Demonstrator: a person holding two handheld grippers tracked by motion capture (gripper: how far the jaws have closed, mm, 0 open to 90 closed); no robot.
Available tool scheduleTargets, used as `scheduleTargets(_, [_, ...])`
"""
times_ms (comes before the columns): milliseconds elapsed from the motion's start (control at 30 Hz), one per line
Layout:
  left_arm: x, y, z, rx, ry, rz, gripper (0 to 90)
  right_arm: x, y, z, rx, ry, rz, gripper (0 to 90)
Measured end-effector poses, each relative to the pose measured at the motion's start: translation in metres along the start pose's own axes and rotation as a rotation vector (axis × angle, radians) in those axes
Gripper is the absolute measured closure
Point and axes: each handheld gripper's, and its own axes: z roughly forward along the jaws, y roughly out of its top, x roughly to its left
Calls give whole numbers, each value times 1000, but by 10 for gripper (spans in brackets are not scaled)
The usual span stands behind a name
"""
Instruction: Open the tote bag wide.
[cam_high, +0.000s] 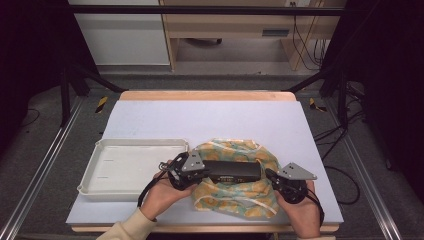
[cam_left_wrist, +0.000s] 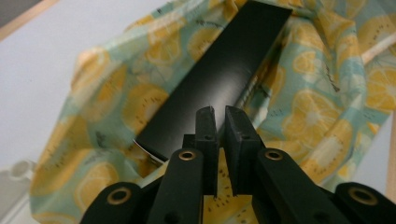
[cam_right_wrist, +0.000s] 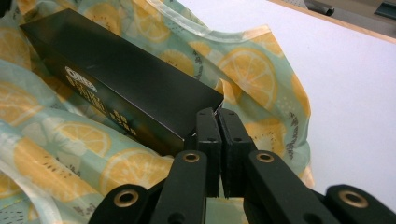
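Both tools are closed together: left tool (cam_high: 200, 172) and right tool (cam_high: 270, 176) flank the box (cam_high: 233, 171) on the cloth (cam_high: 240, 197).

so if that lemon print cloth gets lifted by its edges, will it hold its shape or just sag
The lemon print cloth would probably sag: it lies rumpled in soft folds and looks thin. The long black box resting on it looks rigid and would likely weigh the middle down into a pouch. The box's smooth, glossy top suggests it could slide if the cloth tilts to one side.
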Motion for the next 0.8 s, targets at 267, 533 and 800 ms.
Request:
scheduleTargets(267, [-13, -19, 4, 75, 15, 18, 865, -3, -2, 4, 14, -29, 10, 885])
scheduleTargets(533, [-17, -35, 17, 138, 18, 10, 870, -7, -4, 19, 59, -25, 28, 883])
scheduleTargets(800, [-20, -37, 23, 176, 19, 18, 879, -11, -12, 40, 177, -5, 39, 885])
